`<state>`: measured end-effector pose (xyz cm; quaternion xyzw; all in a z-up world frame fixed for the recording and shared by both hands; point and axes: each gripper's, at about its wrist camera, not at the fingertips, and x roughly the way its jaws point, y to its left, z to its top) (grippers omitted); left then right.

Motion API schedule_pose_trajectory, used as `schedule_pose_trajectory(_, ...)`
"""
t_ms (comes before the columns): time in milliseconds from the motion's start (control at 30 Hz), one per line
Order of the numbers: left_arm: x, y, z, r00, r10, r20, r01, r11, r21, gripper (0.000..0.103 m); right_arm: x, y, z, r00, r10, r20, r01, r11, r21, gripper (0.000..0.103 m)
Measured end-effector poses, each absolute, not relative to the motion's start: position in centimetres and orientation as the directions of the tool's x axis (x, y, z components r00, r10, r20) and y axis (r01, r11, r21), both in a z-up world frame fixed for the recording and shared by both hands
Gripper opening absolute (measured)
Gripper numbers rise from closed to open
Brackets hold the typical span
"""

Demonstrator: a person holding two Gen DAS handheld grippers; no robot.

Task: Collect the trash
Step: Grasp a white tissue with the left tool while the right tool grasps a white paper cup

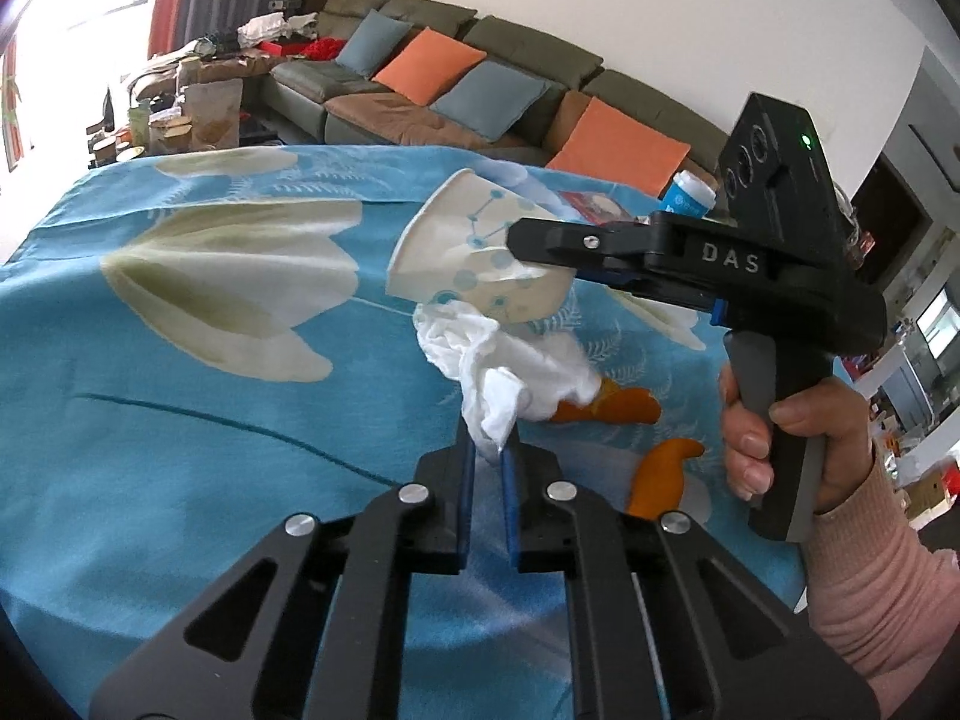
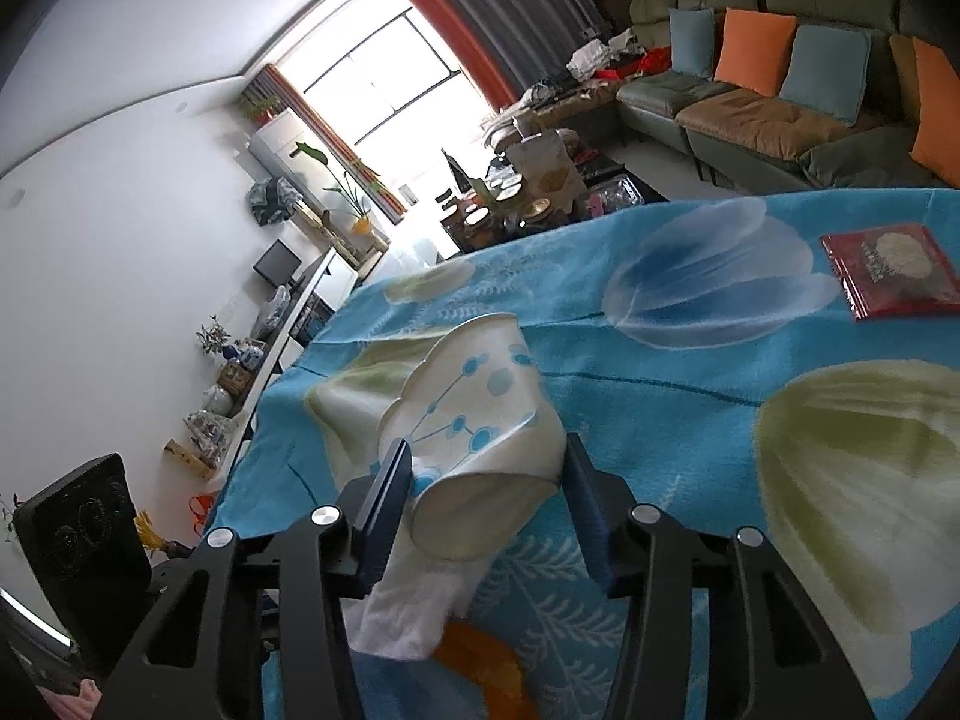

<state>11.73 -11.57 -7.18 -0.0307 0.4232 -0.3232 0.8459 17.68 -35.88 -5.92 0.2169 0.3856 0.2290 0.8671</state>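
On the left, the blue tablecloth (image 1: 180, 450) with pale tulip prints covers the work surface; that side of it carries nothing.

Centre: a white paper cup (image 1: 474, 252) with a blue dot-and-line pattern is held off the cloth, tipped on its side, rim toward the left in the left wrist view. Its wall is dented. No contents can be seen inside it; the mouth faces away in the right wrist view. A crumpled white tissue (image 1: 510, 378) hangs just under the cup's base end, touching it.

The left gripper (image 1: 487, 450) has its blue pads drawn narrow onto the lower tail of the tissue (the pads pinch the paper between them). The right gripper (image 2: 489, 480) has its jaws at a middling width, clamped on the cup (image 2: 480, 420) across the base end, one finger on each side of the wall. A hand (image 1: 798, 438) in a pink sleeve (image 1: 888, 600) grips its handle.

Below and right of the tissue, orange peel pieces (image 1: 654, 474) lie on the cloth, partly hidden by the tissue. Further right, a red packet (image 2: 894, 276) lies flat on the cloth, well apart from the cup. A small blue-and-white container (image 1: 690, 195) stands behind the right gripper, largely hidden by it.

Beyond the table runs a long sofa (image 1: 540, 54) with orange and blue cushions.
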Motion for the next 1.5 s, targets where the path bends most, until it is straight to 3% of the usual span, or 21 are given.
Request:
schedule_pose_trajectory(200, 10.5, -9.2, -6.6, 0.454, -0.578, -0.678, 0.513, 0.792, -0.332, 0.008, 16.7, -35.7, -5.3, 0.604, 0.57, -0.557, -0.25, 0.799, 0.547, 0.048)
schedule_pose_trajectory(233, 10.2, -8.8, -6.6, 0.457, -0.579, -0.675, 0.51, 0.793, -0.334, 0.016, 16.4, -35.7, -5.3, 0.604, 0.571, -0.556, -0.253, 0.799, 0.545, 0.048)
schedule_pose_trajectory(267, 10.0, -8.3, -6.6, 0.453, -0.583, -0.675, 0.508, 0.791, -0.343, 0.038, 16.3, -35.6, -5.4, 0.603, 0.573, -0.555, -0.256, 0.798, 0.546, 0.048)
schedule_pose_trajectory(300, 9.9, -7.8, -6.7, 0.459, -0.585, -0.669, 0.497, 0.793, -0.353, 0.045, 16.2, -35.5, -5.4, 0.601, 0.576, -0.554, -0.259, 0.796, 0.547, 0.048)
schedule_pose_trajectory(500, 10.2, -7.7, -6.7, 0.454, -0.592, -0.666, 0.491, 0.79, -0.367, 0.055, 16.0, -35.0, -6.0, 0.59, 0.581, -0.561, -0.262, 0.795, 0.548, 0.048)
schedule_pose_trajectory(600, 10.8, -9.5, -6.8, 0.44, -0.572, -0.692, 0.505, 0.795, -0.336, 0.055, 15.9, -35.1, -6.1, 0.59, 0.583, -0.559, -0.262, 0.793, 0.55, 0.048)
schedule_pose_trajectory(700, 11.3, -11.1, -7.3, 0.415, -0.553, -0.722, 0.51, 0.799, -0.319, 0.046, 15.8, -35.1, -6.0, 0.592, 0.585, -0.554, -0.261, 0.79, 0.555, 0.048)
schedule_pose_trajectory(833, 12.2, -12.3, -8.3, 0.395, -0.516, -0.76, 0.493, 0.817, -0.299, 0.027, 15.6, -35.1, -6.1, 0.596, 0.584, -0.551, -0.258, 0.789, 0.557, 0.048)
schedule_pose_trajectory(900, 12.2, -12.3, -8.2, 0.399, -0.511, -0.761, 0.492, 0.82, -0.293, 0.012, 15.5, -35.1, -6.1, 0.598, 0.583, -0.55, -0.258, 0.79, 0.557, 0.048)
schedule_pose_trajectory(933, 12.2, -12.2, -8.3, 0.4, -0.51, -0.761, 0.489, 0.821, -0.294, 0.01, 15.5, -35.1, -6.0, 0.599, 0.583, -0.549, -0.257, 0.79, 0.557, 0.048)
schedule_pose_trajectory(1500, 6.9, -4.5, -4.3, 0.567, -0.484, -0.666, 0.442, 0.862, -0.249, 0.009, 13.2, -32.4, -3.3, 0.623, 0.622, -0.475, -0.342, 0.762, 0.549, 0.048)
